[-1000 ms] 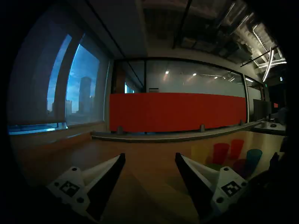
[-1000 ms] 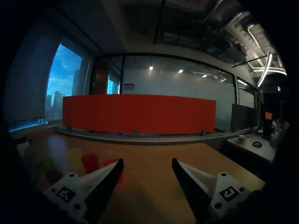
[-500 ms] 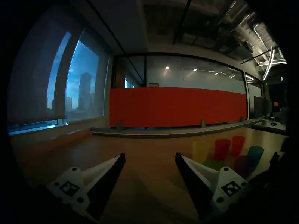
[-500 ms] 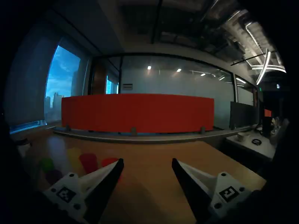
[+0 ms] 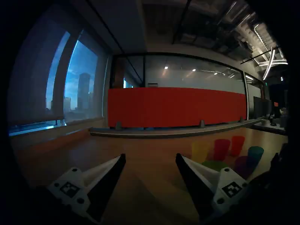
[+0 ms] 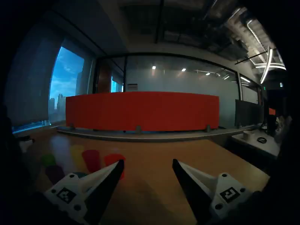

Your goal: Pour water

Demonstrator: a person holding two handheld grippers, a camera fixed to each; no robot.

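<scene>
Several coloured plastic cups stand on the wooden table. In the left gripper view they sit to the right: a yellow cup (image 5: 199, 151), two red cups (image 5: 221, 149) (image 5: 237, 145), a teal cup (image 5: 255, 157), a purple cup (image 5: 241, 166) and a green one (image 5: 214, 165). My left gripper (image 5: 150, 159) is open and empty, low over the table. In the right gripper view the cups are at the left: yellow cup (image 6: 77, 155), red cups (image 6: 92, 159) (image 6: 113, 158), green cup (image 6: 48, 160), purple cup (image 6: 55, 173). My right gripper (image 6: 148, 165) is open and empty, to the right of them.
A red partition (image 5: 176, 107) with a glass wall above it runs along the table's far edge. Windows (image 5: 77, 88) are on the left. A side desk with small items (image 6: 257, 142) stands to the right in the right gripper view.
Both views have tilted slightly; the cups sit a little differently in frame. Both grippers stay open and empty.
</scene>
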